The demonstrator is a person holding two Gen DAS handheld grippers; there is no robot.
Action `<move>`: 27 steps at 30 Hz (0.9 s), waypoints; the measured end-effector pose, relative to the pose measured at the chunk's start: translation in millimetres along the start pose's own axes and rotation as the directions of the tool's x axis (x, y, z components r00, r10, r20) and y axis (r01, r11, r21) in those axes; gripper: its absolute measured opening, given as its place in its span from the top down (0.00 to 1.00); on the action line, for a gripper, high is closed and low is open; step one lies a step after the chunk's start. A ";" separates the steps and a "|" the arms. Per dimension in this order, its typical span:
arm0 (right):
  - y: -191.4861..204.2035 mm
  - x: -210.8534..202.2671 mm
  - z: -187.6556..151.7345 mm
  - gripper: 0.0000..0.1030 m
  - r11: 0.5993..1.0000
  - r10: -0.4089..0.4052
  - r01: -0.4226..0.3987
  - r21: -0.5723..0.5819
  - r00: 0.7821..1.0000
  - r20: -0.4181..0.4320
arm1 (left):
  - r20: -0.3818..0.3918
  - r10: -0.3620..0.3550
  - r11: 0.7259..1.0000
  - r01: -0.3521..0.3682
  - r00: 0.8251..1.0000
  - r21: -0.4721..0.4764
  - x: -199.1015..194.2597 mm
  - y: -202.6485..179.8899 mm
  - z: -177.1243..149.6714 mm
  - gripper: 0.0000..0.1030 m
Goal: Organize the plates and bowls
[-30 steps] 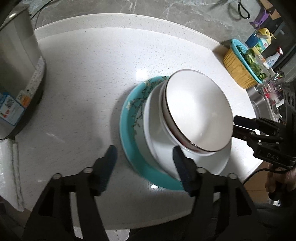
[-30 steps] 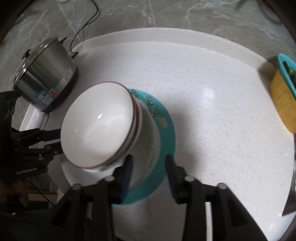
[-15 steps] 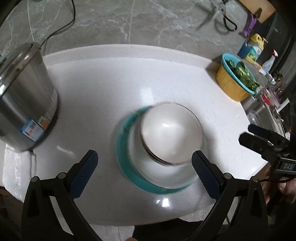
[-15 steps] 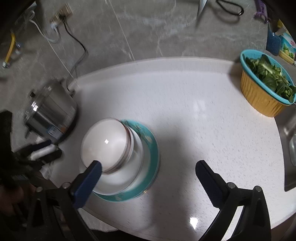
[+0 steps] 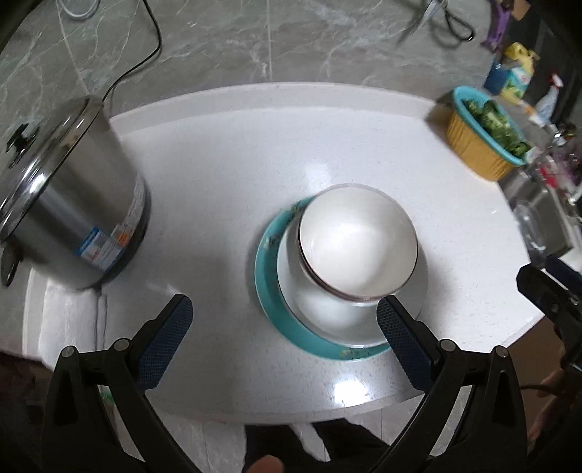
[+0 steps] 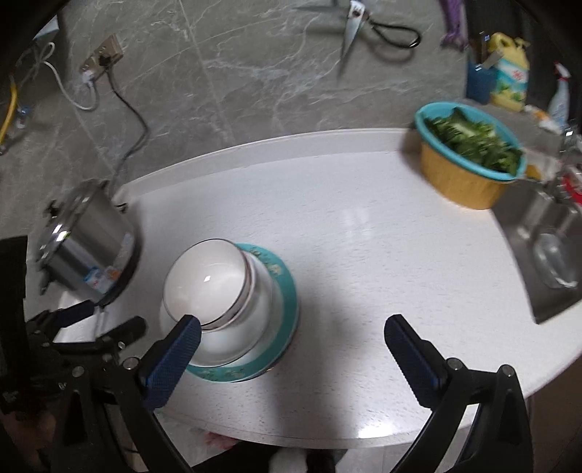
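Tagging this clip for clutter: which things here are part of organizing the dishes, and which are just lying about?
Job:
- white bowls, stacked
- white plate
- teal plate

Lying about:
- steel pot
- basket of greens
- scissors
- spray bottle
- sink

Dim light, countertop [image 5: 225,152] glare, motion blur, fisheye warp.

left wrist: steeply down, from counter's near edge | right wrist: likewise | shared: stacked bowls [image 5: 358,240] [image 6: 207,280]
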State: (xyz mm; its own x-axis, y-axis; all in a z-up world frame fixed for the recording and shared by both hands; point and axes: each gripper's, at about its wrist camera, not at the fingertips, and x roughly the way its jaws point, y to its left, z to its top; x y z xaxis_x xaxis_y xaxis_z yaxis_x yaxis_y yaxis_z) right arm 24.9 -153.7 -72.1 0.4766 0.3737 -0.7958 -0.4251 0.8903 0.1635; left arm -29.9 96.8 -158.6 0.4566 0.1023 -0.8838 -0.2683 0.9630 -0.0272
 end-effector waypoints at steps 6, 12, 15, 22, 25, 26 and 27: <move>25.4 -15.4 -9.0 0.00 0.982 -0.142 0.135 0.134 0.989 0.041 | -0.066 -0.105 0.992 0.109 0.992 0.061 14.6 37.0 5.5 0.00; 54.1 -23.6 -17.9 0.00 0.952 -0.243 0.231 0.200 0.969 0.040 | -0.100 -0.217 0.966 0.228 0.971 0.119 18.4 52.4 10.6 0.01; 67.7 -29.8 -21.9 0.00 0.940 -0.277 0.263 0.218 0.960 0.036 | -0.104 -0.294 0.946 0.305 0.950 0.114 15.0 54.9 15.4 0.01; 79.2 -37.0 -18.6 0.00 0.931 -0.315 0.301 0.207 0.948 0.039 | -0.013 -0.145 0.956 0.143 0.989 0.254 -16.4 32.0 9.0 0.00; 77.7 -38.5 -17.5 0.00 0.929 -0.317 0.303 0.212 0.948 0.039 | -0.002 -0.114 0.961 0.111 0.994 0.252 -20.4 31.4 12.2 0.00; 77.1 -38.3 -16.8 0.00 0.930 -0.319 0.304 0.207 0.947 0.042 | 0.008 -0.088 0.967 0.083 0.996 0.242 -21.7 31.9 13.5 0.00; 77.1 -39.0 -16.3 0.00 0.930 -0.322 0.307 0.204 0.946 0.044 | 0.014 -0.073 0.970 0.068 0.997 0.233 -22.6 32.5 14.2 0.00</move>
State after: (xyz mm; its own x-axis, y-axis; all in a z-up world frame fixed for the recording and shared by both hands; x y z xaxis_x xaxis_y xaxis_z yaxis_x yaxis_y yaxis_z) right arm -39.0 -103.9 -38.0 0.6211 0.0783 -0.7798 -0.0915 0.9954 0.0270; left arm -36.8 129.3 -132.9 0.4864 0.0352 -0.8730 -0.0314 0.9992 0.0227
